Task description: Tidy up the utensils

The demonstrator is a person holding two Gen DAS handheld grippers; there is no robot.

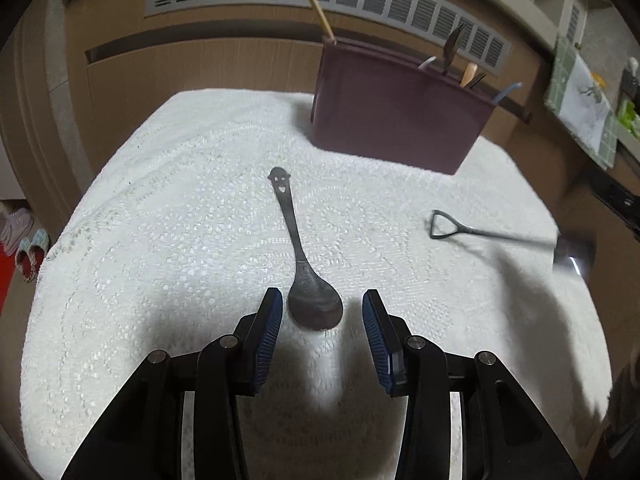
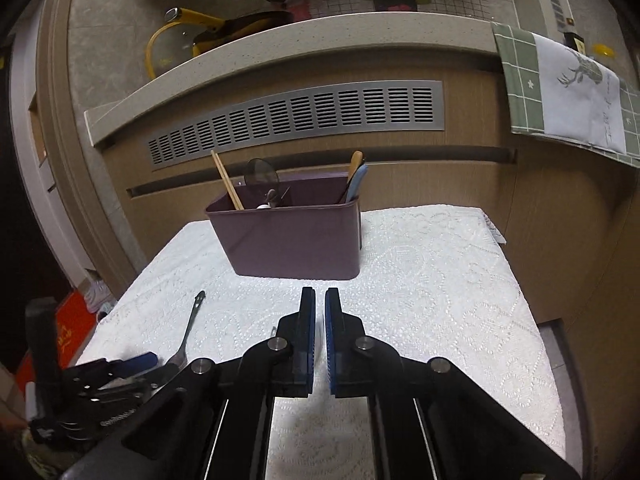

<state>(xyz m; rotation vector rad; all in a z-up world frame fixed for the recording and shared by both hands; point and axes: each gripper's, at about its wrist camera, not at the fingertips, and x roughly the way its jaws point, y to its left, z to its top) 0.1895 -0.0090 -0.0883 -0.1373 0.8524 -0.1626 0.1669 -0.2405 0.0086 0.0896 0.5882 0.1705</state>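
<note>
Left tool (image 1: 322,309) spread apart around the dark metal smiley-handled spoon (image 1: 301,264); right tool (image 2: 319,304) closed together, empty, before the purple plastic utensil bin (image 2: 294,240).

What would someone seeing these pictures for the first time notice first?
Probably the dark spoon with a smiley face cut into its handle, lying on the white lace cloth, its bowl between the open left gripper fingers. Behind it stands a purple bin holding utensils, near the cloth's far edge.

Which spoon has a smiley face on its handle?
The dark spoon lying straight ahead of the left gripper, its bowl between the open fingers. The other spoon, off to the right, has a shovel-style loop handle instead.
</note>
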